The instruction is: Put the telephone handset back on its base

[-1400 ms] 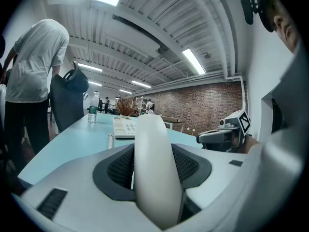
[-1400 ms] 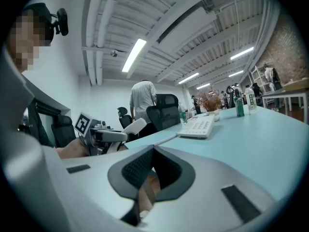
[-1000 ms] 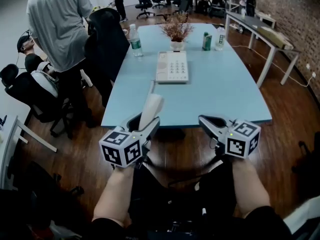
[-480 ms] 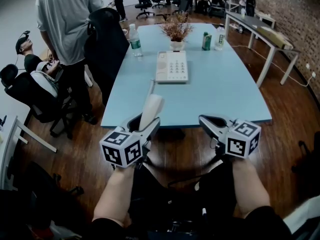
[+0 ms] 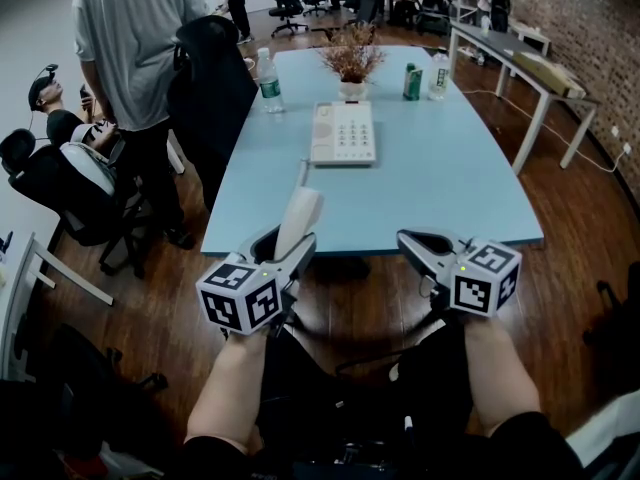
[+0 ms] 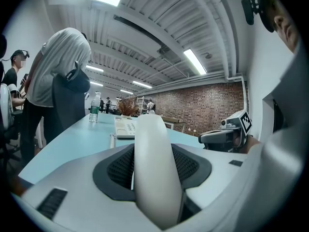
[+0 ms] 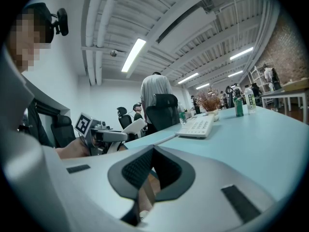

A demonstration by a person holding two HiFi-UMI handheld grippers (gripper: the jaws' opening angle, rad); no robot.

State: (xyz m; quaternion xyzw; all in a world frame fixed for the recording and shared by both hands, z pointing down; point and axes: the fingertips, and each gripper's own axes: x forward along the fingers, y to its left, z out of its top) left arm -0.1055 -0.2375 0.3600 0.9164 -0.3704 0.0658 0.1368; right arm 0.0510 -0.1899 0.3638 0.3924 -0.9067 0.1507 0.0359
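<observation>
Little has been displaced since the earlier frames: the left gripper (image 5: 288, 246) is found slightly further left, and the standing person (image 5: 135, 38) is found slightly nearer the table (image 5: 450, 188).

The left gripper is held low, in front of the near edge of the table. Its jaws are clamped on the lower end of the white handset (image 5: 300, 218), which is pinched between the dark pads and is seen in the left gripper view as a rounded bar rising upright between them. The handset is held in the air, well apart from its base. A cord (image 5: 303, 173) is laid on the table between the handset and the base.

The right gripper (image 5: 405, 236) is held at the same height, near the left one. In the right gripper view its jaws are seen pressed together at the tips, with nothing held between them.

The telephone base (image 5: 344, 133) is placed flat near the middle of the table, keypad up, its cradle side unoccupied. Beyond it are placed a plant (image 5: 352, 60), a green can (image 5: 413, 83) and a water bottle (image 5: 268, 80).
</observation>
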